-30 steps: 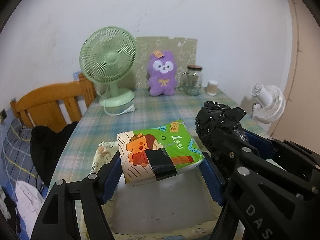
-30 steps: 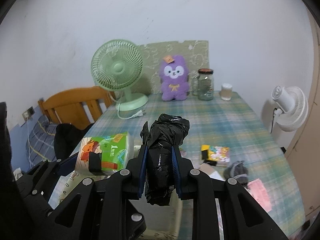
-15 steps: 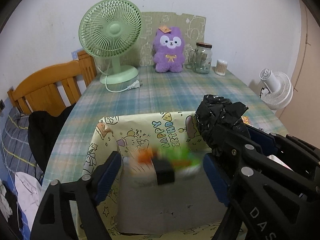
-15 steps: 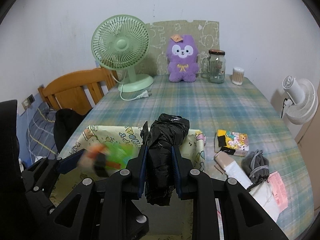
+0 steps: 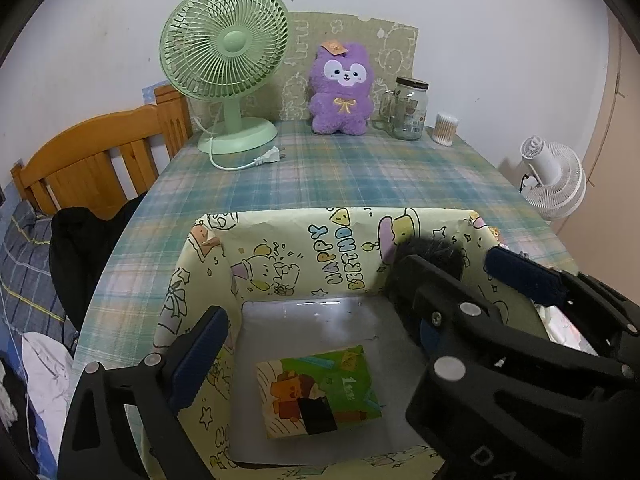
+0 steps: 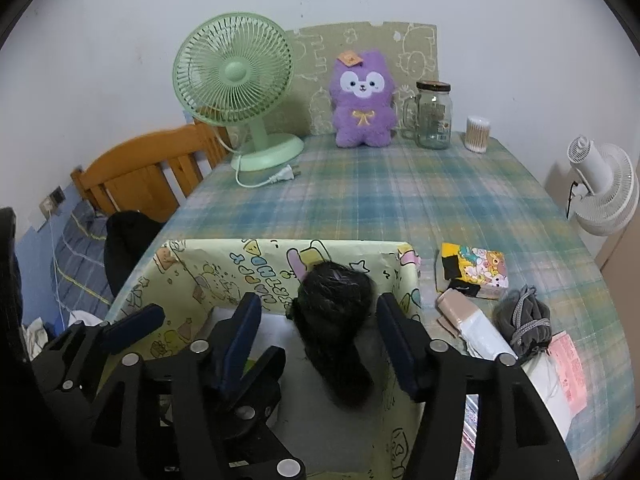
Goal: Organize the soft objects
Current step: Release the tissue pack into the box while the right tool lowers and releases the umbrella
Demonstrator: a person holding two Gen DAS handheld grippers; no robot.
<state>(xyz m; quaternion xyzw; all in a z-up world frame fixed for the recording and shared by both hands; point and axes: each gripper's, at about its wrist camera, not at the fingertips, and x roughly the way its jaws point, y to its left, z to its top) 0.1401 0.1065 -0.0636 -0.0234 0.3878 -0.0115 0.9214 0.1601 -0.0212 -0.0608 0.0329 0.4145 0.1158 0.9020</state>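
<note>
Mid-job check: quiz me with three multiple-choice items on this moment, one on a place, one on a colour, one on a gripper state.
1. Where is the green tissue pack?
A. on the box floor
B. beside the fan
C. in the left gripper

2. What colour is the plush toy?
A. green
B. purple
C. yellow

3. How is the right gripper?
A. shut on the black bundle
B. open
C. out of view

Answers: 1 A, it lies flat inside the box. 2 B, purple fur. 3 B, its fingers stand apart from the black bundle.
</note>
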